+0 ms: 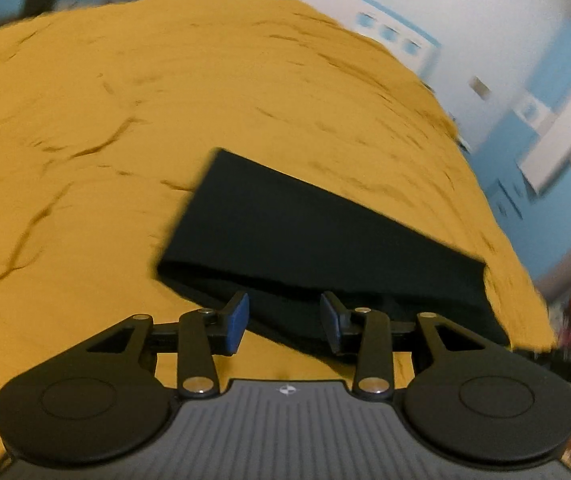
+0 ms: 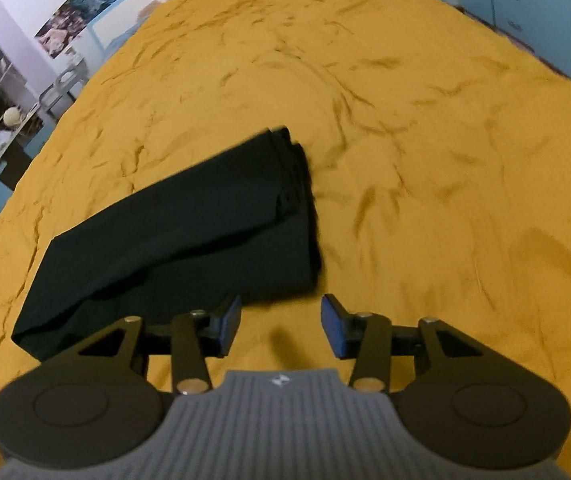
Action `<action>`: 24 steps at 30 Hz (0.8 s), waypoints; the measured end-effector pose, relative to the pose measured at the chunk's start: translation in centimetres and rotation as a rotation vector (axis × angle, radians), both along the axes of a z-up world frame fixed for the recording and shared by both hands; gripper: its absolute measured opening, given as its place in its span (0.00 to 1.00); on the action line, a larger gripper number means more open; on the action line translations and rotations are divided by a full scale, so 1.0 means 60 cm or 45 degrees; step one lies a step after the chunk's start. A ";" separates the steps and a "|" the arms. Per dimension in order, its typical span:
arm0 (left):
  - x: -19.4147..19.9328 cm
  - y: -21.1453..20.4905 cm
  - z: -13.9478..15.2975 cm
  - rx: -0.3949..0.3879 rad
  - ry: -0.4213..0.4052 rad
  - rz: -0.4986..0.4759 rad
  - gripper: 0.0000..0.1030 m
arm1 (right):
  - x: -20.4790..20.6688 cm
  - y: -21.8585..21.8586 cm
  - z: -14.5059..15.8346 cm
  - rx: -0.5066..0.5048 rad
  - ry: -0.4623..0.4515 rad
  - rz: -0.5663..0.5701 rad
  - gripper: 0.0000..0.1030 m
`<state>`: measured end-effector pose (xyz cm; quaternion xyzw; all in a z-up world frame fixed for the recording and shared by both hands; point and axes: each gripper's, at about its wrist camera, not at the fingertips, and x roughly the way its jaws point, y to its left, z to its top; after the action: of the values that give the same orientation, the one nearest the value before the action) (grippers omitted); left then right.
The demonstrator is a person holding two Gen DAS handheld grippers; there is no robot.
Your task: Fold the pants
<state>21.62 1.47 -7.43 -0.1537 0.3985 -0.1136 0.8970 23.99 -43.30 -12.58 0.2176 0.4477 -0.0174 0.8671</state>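
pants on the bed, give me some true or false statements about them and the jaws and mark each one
1. The pants are dark and lie on a mustard yellow bedspread. True.
2. The right gripper is clamped on the pants. False: its jaws stand apart, with only bedspread between them.
3. The pants are already folded into a stacked bundle. True: layered edges show at the far end.
4. The left gripper is shut tight. False: its jaws are apart and grip nothing.
5. The bedspread is perfectly smooth. False: it is wrinkled all over.
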 end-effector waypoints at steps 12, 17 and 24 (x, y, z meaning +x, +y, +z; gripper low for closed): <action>-0.003 -0.162 -0.063 0.204 0.020 -0.197 0.44 | -0.021 -0.038 -0.016 0.108 -0.031 -0.020 0.44; 0.008 -0.180 -0.078 0.241 0.041 -0.198 0.42 | -0.010 -0.061 -0.045 0.306 -0.015 -0.109 0.46; 0.018 -0.178 -0.083 0.253 0.027 -0.173 0.19 | 0.019 -0.079 -0.093 0.592 -0.035 -0.284 0.47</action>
<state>22.71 -9.19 -12.43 -0.0378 0.4269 -0.1322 0.8938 25.12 -48.06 -18.16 0.4594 0.4010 -0.0064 0.7925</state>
